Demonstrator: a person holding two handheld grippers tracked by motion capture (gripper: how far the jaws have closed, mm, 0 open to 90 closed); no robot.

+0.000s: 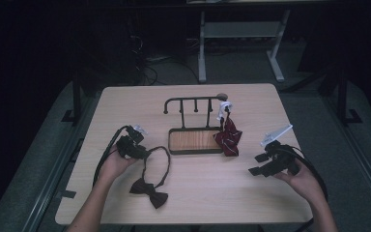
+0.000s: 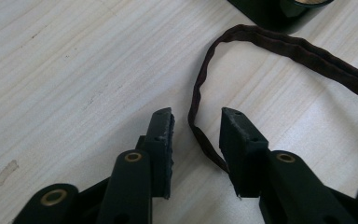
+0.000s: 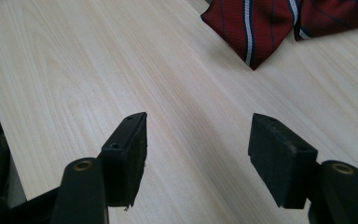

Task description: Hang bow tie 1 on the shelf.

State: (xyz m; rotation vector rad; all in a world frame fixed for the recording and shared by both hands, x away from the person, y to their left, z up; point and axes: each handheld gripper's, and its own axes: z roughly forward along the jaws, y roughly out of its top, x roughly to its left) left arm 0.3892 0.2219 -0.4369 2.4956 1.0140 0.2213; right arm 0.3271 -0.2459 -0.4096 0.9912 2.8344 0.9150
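Note:
A dark maroon bow tie (image 1: 149, 191) lies on the table near the front, and its neck strap (image 1: 163, 162) loops back toward the rack. My left gripper (image 1: 142, 153) is open with its jaws on either side of the strap (image 2: 196, 100), low over the wood. A red striped necktie (image 1: 228, 135) hangs from the right end of the black rack (image 1: 193, 104) and drapes onto the table; its tip (image 3: 256, 32) shows in the right gripper view. My right gripper (image 1: 255, 164) stands wide open at the right, holding nothing.
The rack has a wooden base tray (image 1: 195, 140) with a black rim (image 2: 279, 14) in the table's middle. Bare wood (image 1: 212, 193) spreads between the two hands. Beyond the far edge stand a white desk frame (image 1: 241, 43) and cables on the floor.

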